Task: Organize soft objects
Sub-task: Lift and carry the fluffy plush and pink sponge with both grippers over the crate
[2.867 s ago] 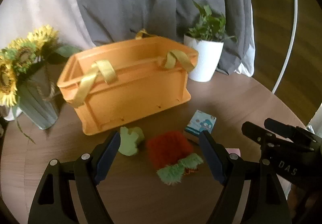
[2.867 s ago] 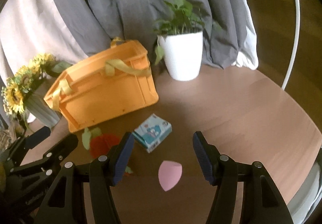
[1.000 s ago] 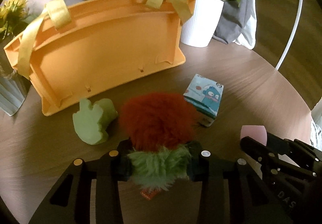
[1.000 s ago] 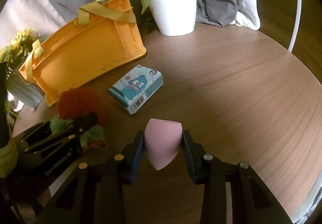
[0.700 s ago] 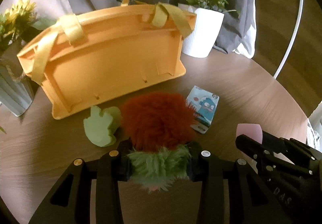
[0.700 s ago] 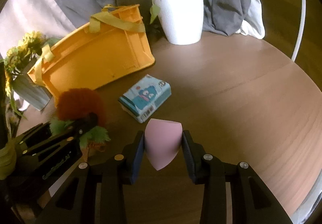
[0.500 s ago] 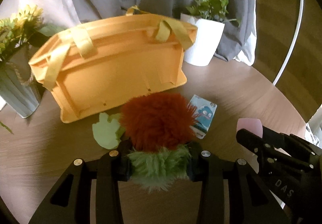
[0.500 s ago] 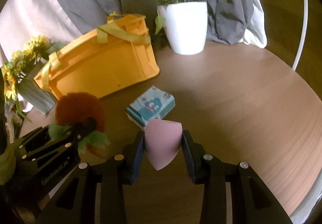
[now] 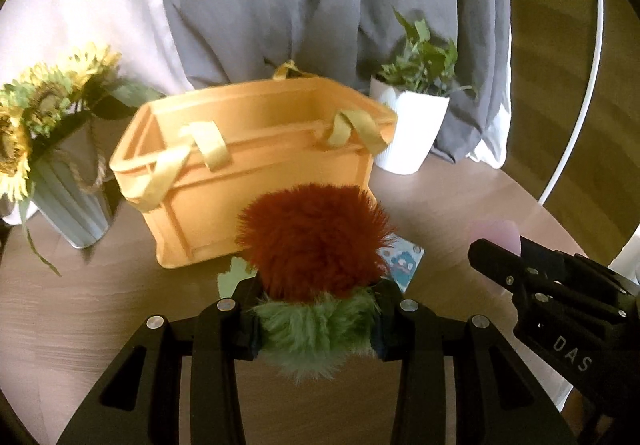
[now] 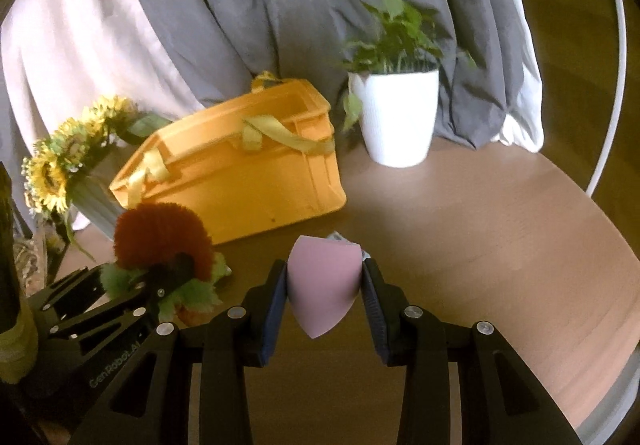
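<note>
Both toys have risen off the bench since a second ago: my left tool [image 9: 316,321] clenches the furry red toy [image 9: 314,241], my right tool [image 10: 325,295] grips the pink sponge [image 10: 322,281], both short of the orange basket [image 9: 256,149]. I carry each above the rim before letting go, clearing the drooping handles.
</note>
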Demonstrator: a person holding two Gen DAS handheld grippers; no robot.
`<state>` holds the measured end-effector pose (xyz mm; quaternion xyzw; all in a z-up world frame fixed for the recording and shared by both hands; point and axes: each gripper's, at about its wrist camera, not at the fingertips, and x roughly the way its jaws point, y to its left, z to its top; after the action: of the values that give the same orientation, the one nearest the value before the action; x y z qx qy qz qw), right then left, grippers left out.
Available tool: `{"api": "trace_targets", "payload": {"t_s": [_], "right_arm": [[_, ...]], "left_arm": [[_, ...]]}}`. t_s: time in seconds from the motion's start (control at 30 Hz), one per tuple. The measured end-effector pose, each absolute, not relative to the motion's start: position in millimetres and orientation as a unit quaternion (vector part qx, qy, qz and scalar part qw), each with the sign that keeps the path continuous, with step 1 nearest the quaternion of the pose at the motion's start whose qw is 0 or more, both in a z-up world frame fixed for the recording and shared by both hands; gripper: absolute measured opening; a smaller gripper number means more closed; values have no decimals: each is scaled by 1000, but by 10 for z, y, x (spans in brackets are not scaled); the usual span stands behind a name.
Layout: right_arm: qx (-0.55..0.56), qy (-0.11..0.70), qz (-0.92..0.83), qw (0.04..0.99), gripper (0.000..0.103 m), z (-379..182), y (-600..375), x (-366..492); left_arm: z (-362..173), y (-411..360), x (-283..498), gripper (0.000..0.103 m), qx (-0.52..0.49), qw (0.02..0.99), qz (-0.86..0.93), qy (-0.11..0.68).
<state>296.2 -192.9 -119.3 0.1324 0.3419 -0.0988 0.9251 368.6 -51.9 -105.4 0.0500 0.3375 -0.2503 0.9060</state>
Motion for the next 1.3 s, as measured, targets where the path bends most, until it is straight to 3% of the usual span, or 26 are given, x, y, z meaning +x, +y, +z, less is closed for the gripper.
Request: {"api": "trace_targets", "payload": {"t_s": [1.3], "right_arm": [[93, 225, 15, 970, 38, -342, -1701, 3462]], "left_arm": [[-127, -178, 3745, 39, 11, 964, -156, 218]]}}
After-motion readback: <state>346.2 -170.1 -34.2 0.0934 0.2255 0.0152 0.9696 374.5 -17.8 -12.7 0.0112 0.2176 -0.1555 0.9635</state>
